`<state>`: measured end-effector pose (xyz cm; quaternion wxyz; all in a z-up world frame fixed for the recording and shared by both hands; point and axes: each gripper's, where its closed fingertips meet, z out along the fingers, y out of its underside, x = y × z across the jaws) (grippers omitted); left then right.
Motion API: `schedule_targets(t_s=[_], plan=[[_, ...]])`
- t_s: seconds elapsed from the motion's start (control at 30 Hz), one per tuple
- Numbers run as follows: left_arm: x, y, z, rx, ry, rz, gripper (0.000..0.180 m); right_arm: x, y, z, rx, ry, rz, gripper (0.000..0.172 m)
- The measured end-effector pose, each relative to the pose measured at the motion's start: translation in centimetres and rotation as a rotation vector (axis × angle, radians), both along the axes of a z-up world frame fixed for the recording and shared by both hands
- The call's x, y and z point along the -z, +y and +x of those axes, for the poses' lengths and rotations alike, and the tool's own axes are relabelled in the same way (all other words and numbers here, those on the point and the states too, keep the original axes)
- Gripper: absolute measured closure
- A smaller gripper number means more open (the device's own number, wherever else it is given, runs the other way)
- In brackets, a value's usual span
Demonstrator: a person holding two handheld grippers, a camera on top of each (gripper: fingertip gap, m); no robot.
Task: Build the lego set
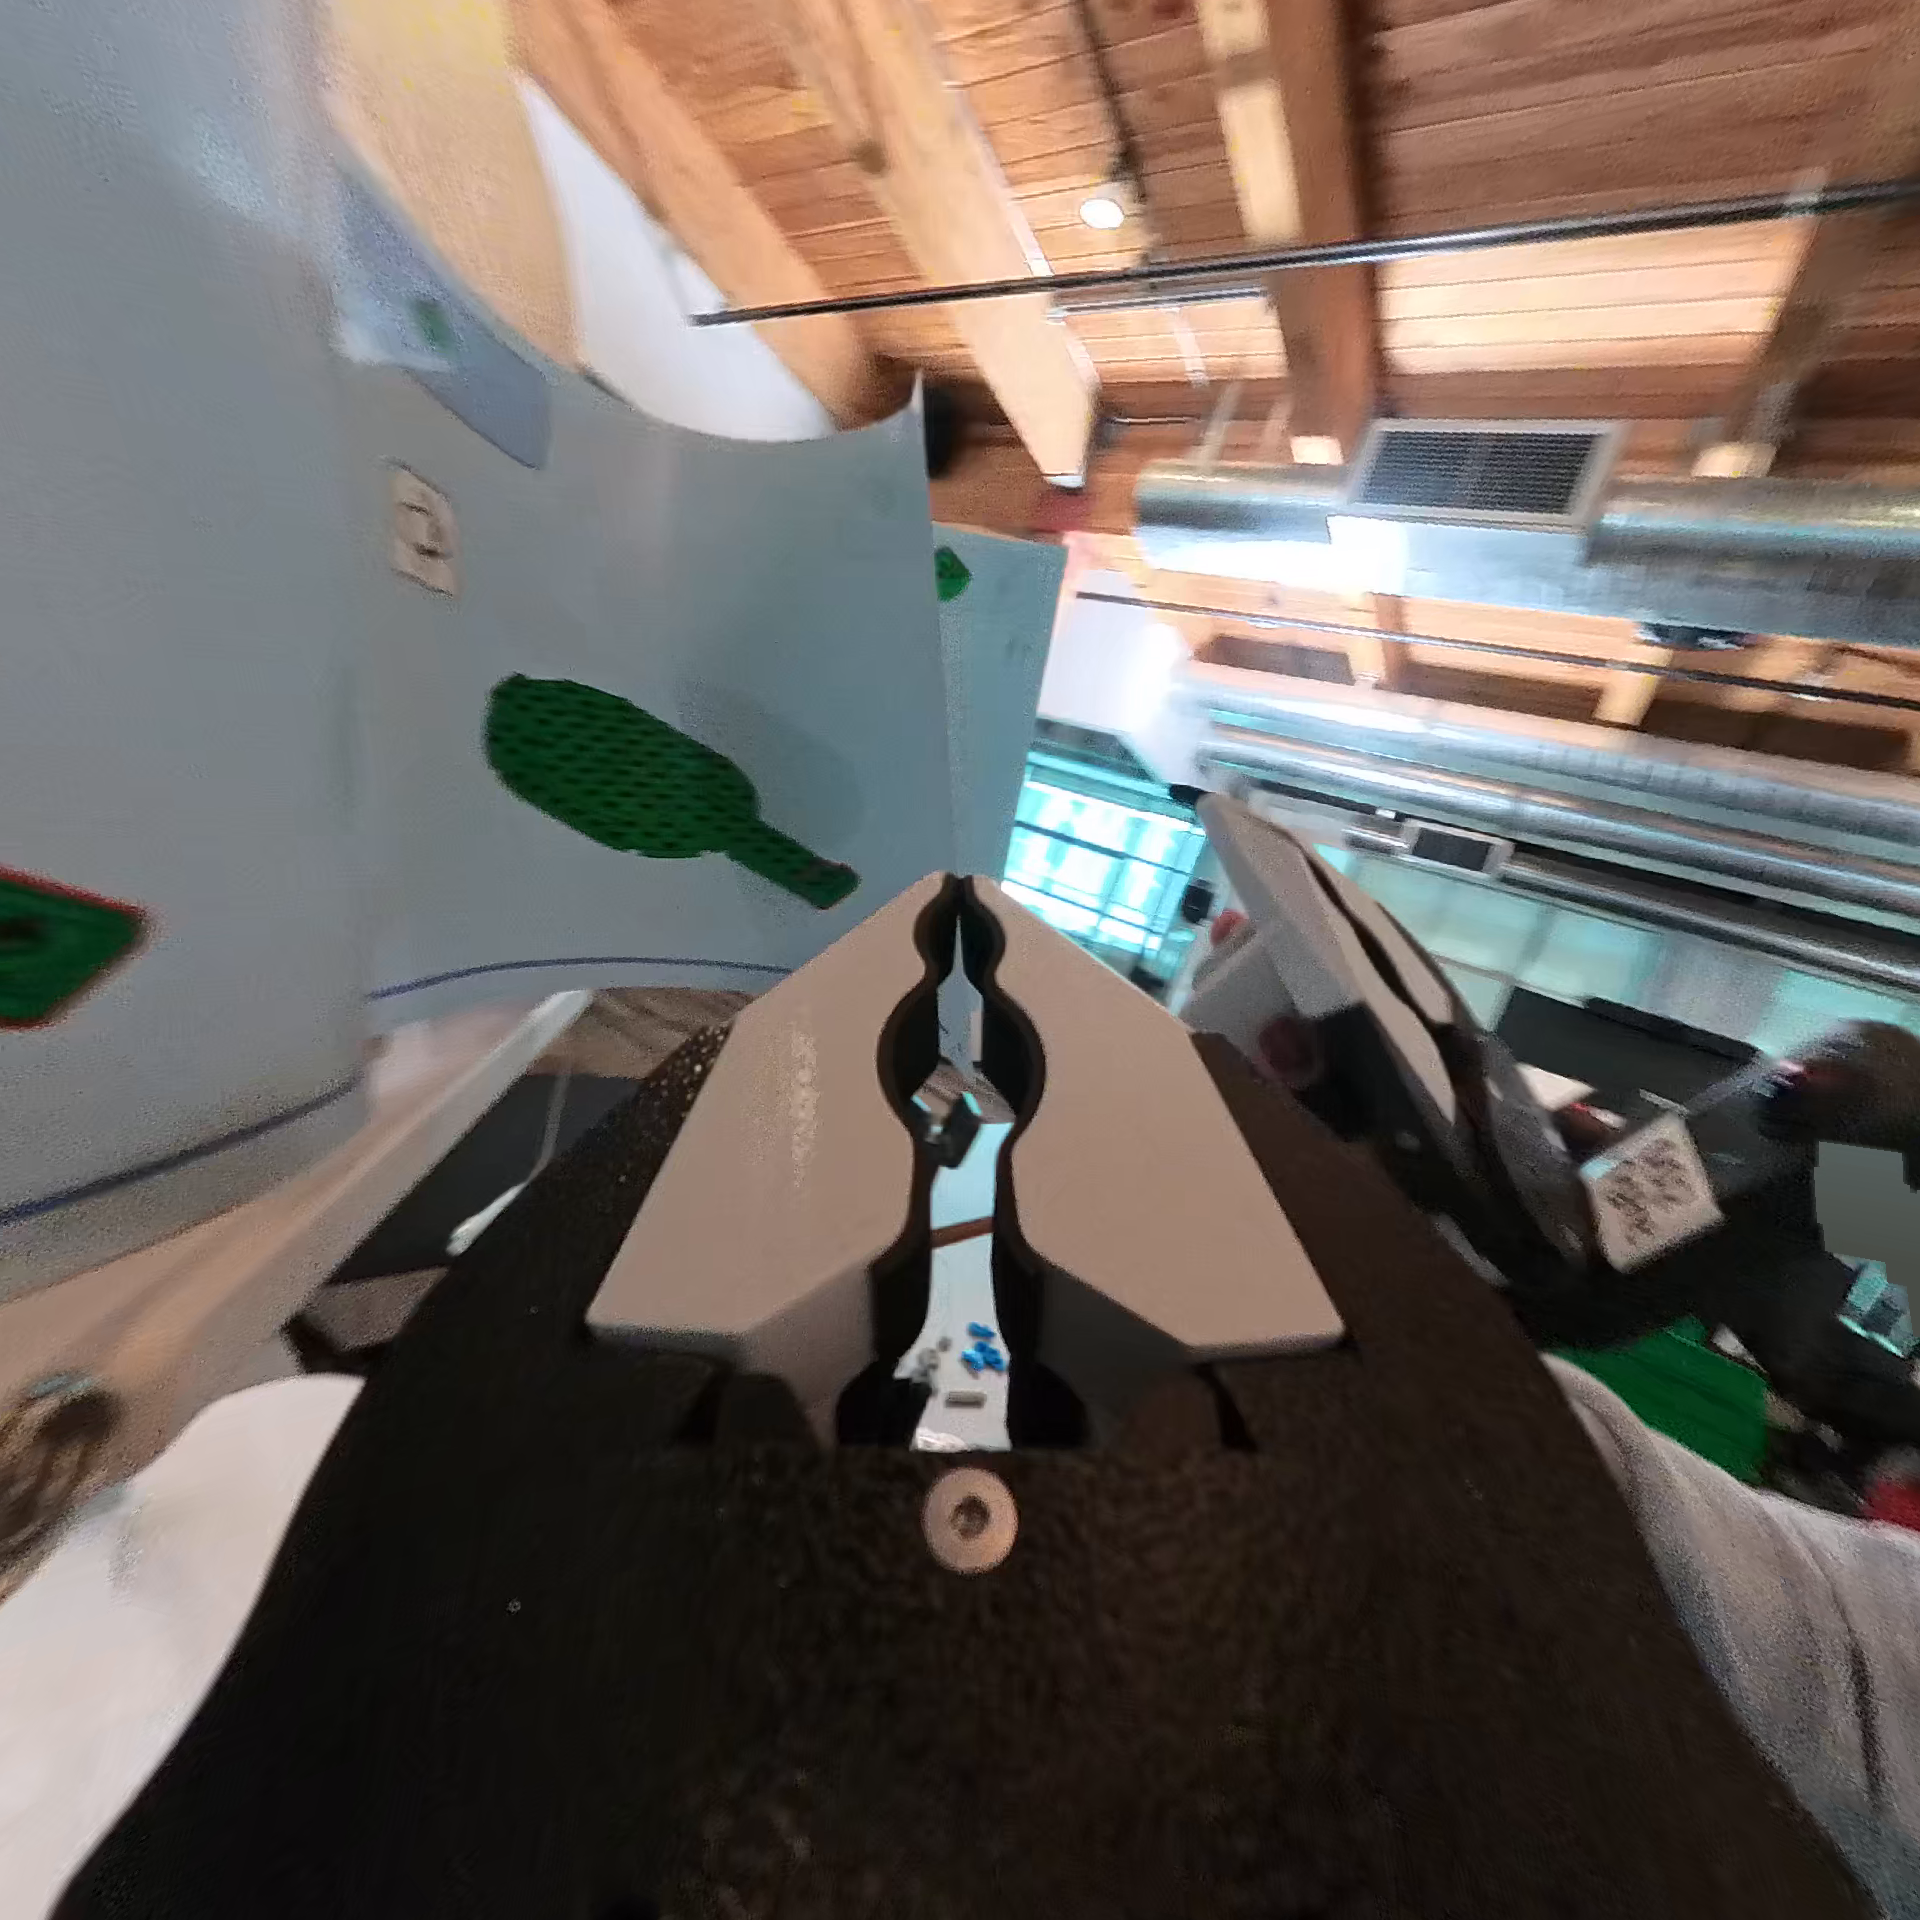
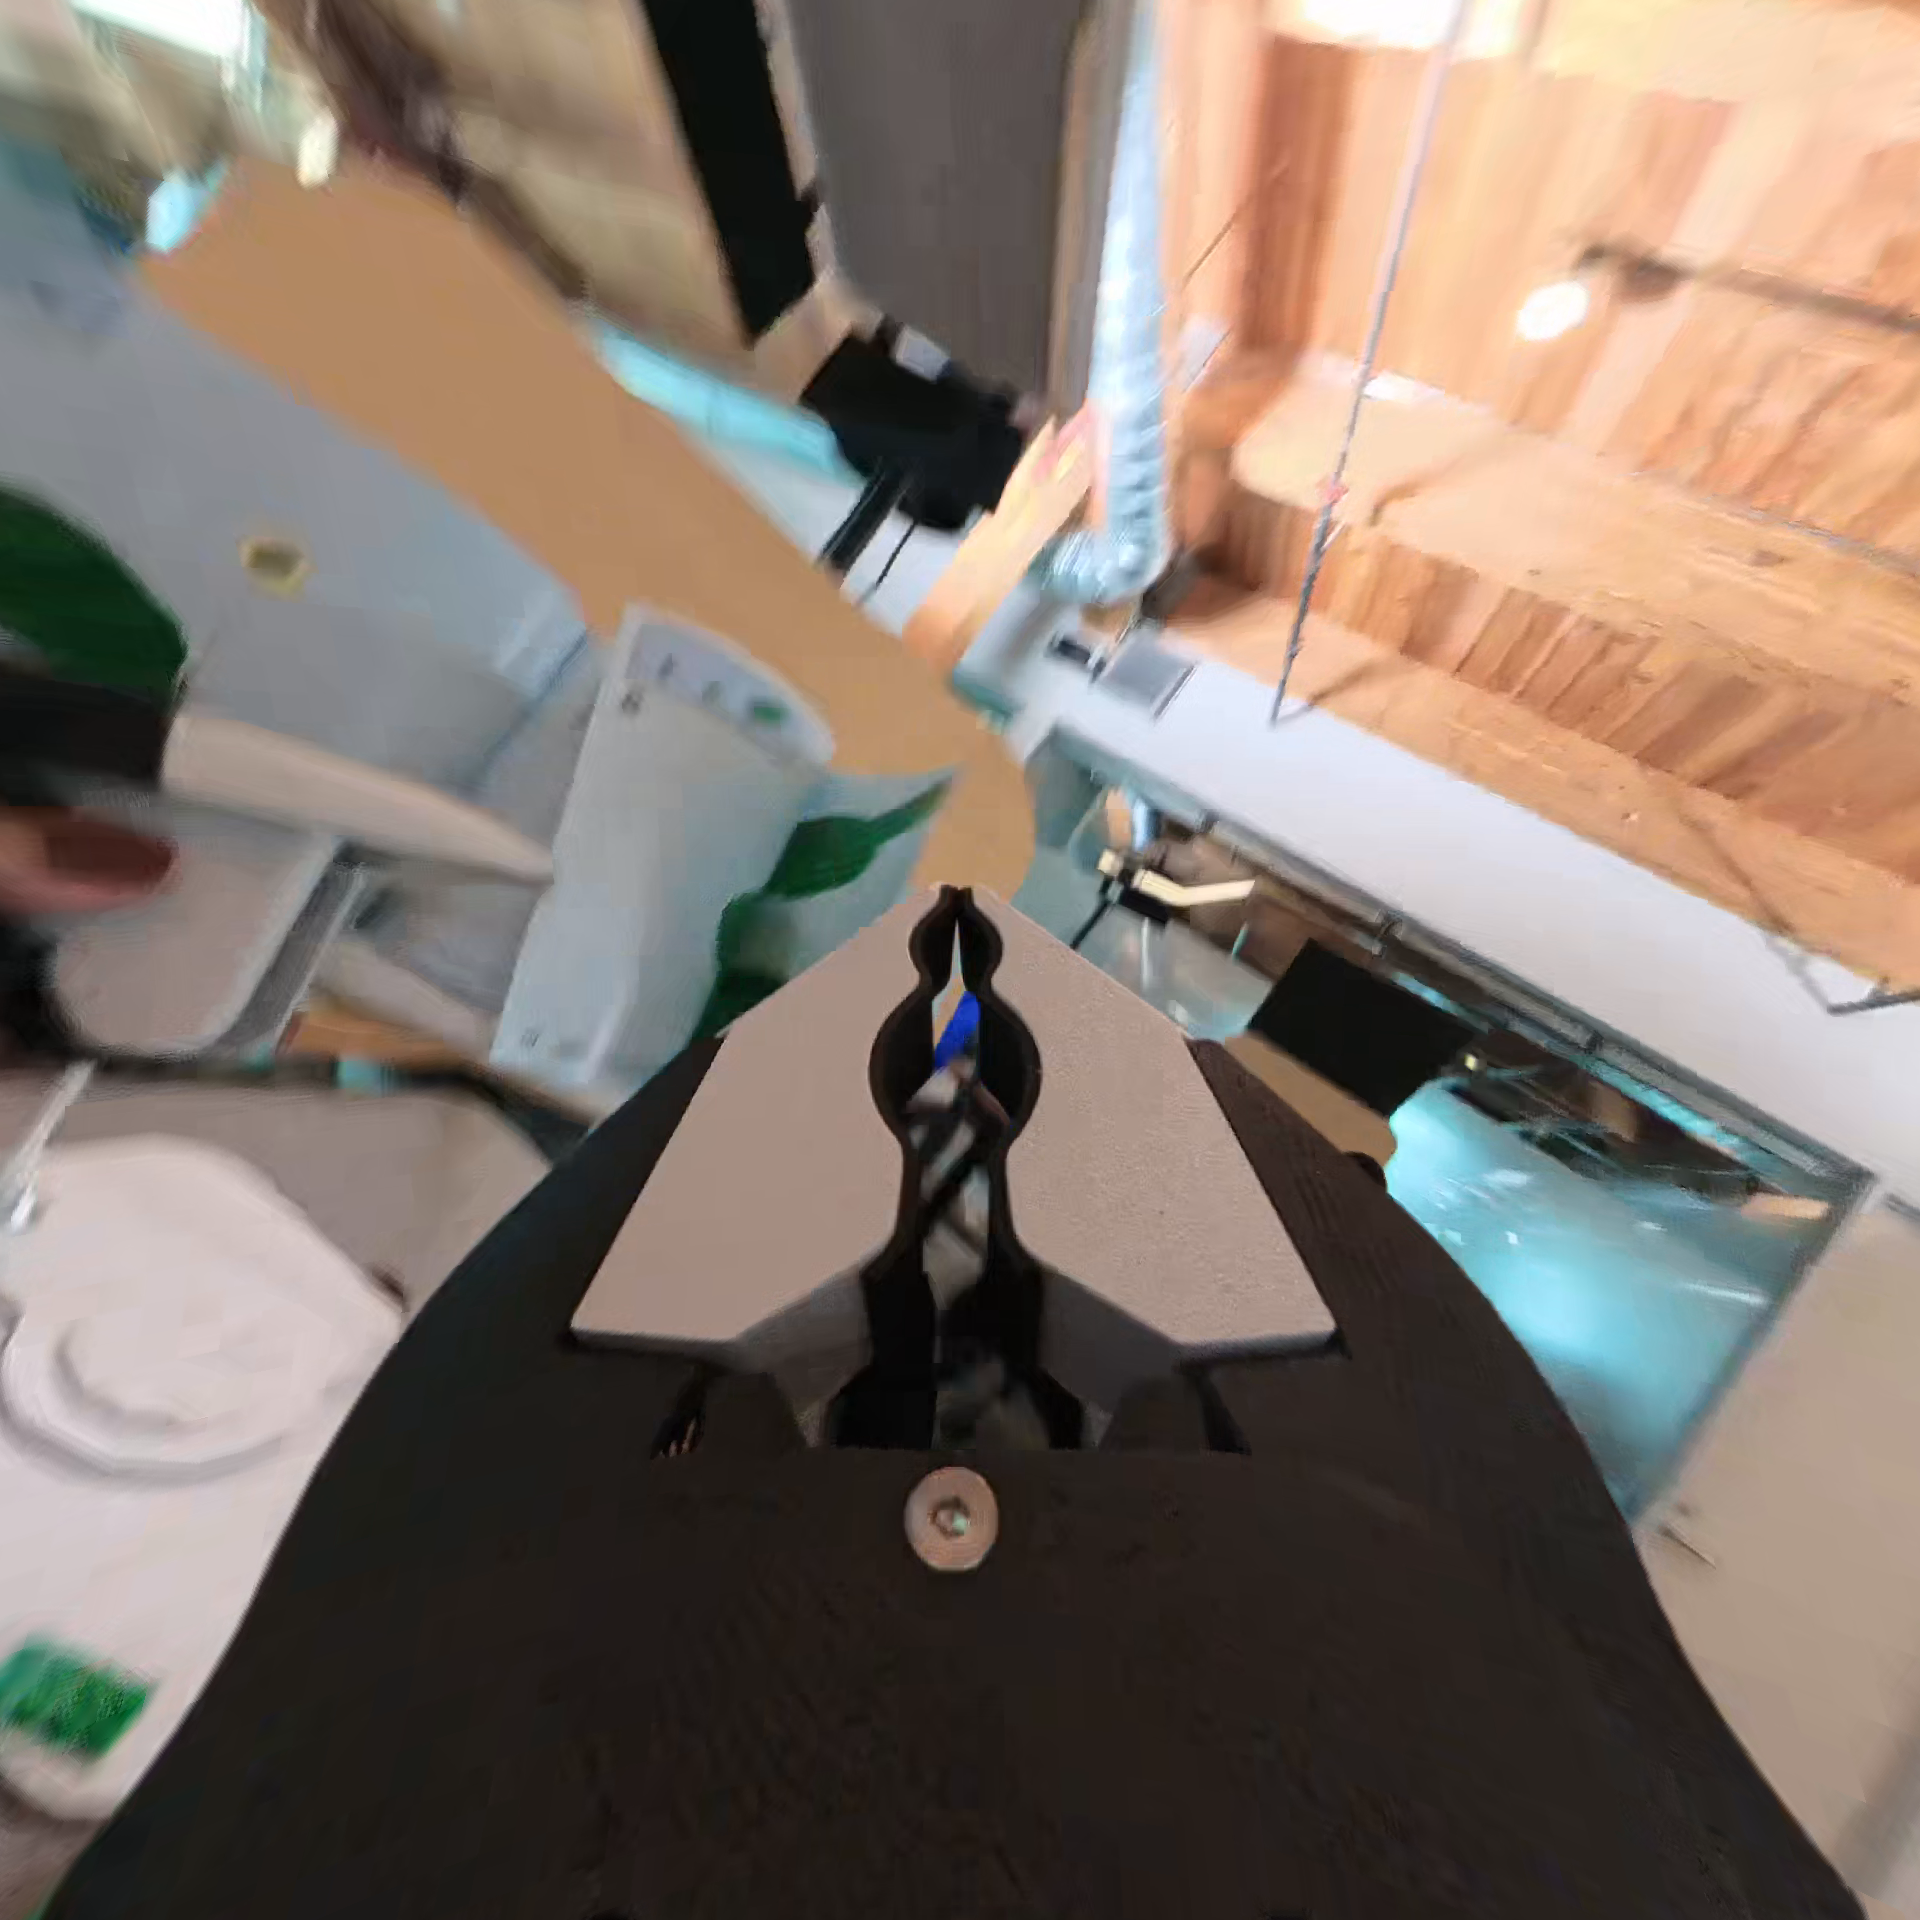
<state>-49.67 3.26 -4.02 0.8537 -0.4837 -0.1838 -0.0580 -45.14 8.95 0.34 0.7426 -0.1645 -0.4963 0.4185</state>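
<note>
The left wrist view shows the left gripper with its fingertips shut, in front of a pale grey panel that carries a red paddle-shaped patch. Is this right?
Not quite. The paddle-shaped patch is green, not red, as the left wrist view shows. The rest holds: the left gripper has its fingertips shut, in front of the pale grey panel.

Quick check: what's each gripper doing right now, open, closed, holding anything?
Left gripper: closed, tips meet, nothing visible between them.
Right gripper: closed, tips meet, nothing visible between them.

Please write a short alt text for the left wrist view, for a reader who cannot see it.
The left gripper, shut with nothing between its fingertips, points up at a pale sheet bearing a green paddle shape. The right gripper shows beside it, under a wooden ceiling.
</note>
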Motion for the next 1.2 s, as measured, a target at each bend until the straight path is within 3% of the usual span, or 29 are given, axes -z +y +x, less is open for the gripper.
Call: schedule_targets(t_s=[0.1, 0.23, 0.47, 0.6, 0.77, 0.83, 0.97, 1.07, 1.2], plan=[[-1.0, -2.0, -0.5, -0.077, -0.025, -0.01, 0.18, 2.2, -2.7, -2.6, -0.032, -0.196, 0.047, 0.172], [-1.6, -6.0, 0.2, -0.26, 0.055, -0.164, 0.18, 4.7, -5.4, -6.4, -0.086, -0.404, 0.042, 0.172], [-1.3, -16.9, -0.9, -0.629, 0.007, -0.185, 0.18, 6.0, -12.5, -9.9, -0.236, -0.531, -0.042, 0.172], [0.3, -19.3, -1.8, -0.701, -0.065, -0.166, 0.133, 6.2, -16.1, -10.6, -0.254, -0.54, 0.004, 0.172], [0.8, -20.6, -2.4, -0.746, -0.076, -0.084, 0.078, 6.2, -17.3, -10.9, -0.278, -0.543, -0.015, 0.172], [1.4, -21.1, -2.8, -0.773, -0.075, -0.071, 0.067, 6.3, -17.4, -11.1, -0.288, -0.544, -0.018, 0.172], [2.8, -21.2, -3.8, -0.708, -0.117, -0.036, 0.079, 6.4, -17.5, -11.2, -0.31, -0.541, 0.022, 0.172], [2.9, -21.1, -4.1, -0.585, -0.142, 0.054, 0.11, 6.5, -17.6, -11.2, -0.315, -0.524, 0.091, 0.17], [1.8, -22.5, -3.3, -0.414, -0.131, 0.284, 0.173, 7.0, -18.1, -10.9, -0.318, -0.534, 0.19, 0.163]])
